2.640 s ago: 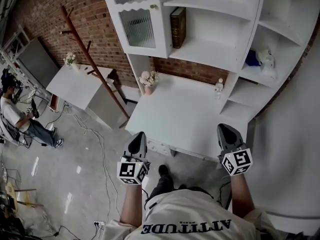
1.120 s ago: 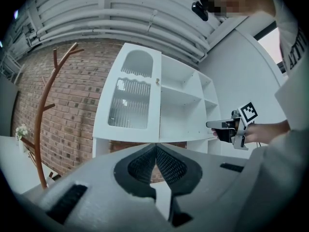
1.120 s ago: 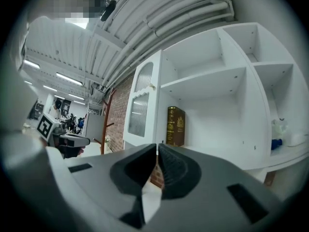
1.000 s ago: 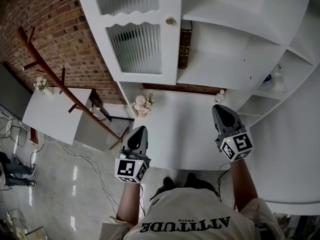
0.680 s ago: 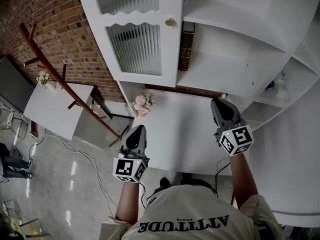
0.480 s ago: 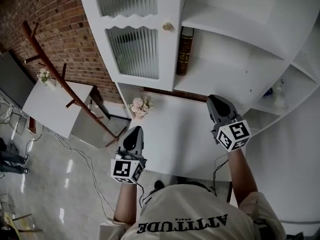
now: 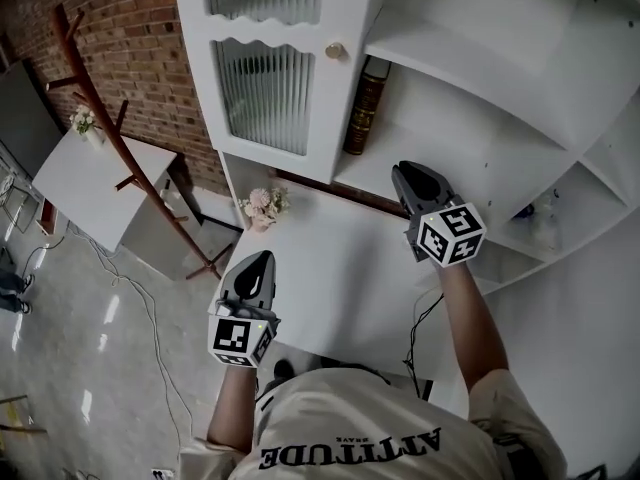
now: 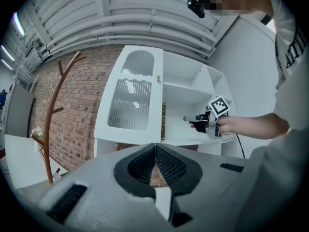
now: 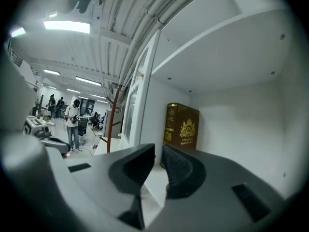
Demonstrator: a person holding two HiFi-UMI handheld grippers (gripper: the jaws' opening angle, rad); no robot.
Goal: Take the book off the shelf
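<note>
Brick wall [image 7: 150,38] behind white shelf unit [image 7: 470,158] | book [image 7: 361,108]: upright on its open shelf, beside the glass door [image 7: 265,93] | right gripper [image 7: 399,174]: clenched, empty, level with that shelf, short of book | left gripper [image 7: 260,260]: clenched, empty, below the shelves

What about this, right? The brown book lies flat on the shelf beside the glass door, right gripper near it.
No: the brown book stands upright, not flat, on the shelf beside the glass door, right gripper near it. The right gripper view shows this.
</note>
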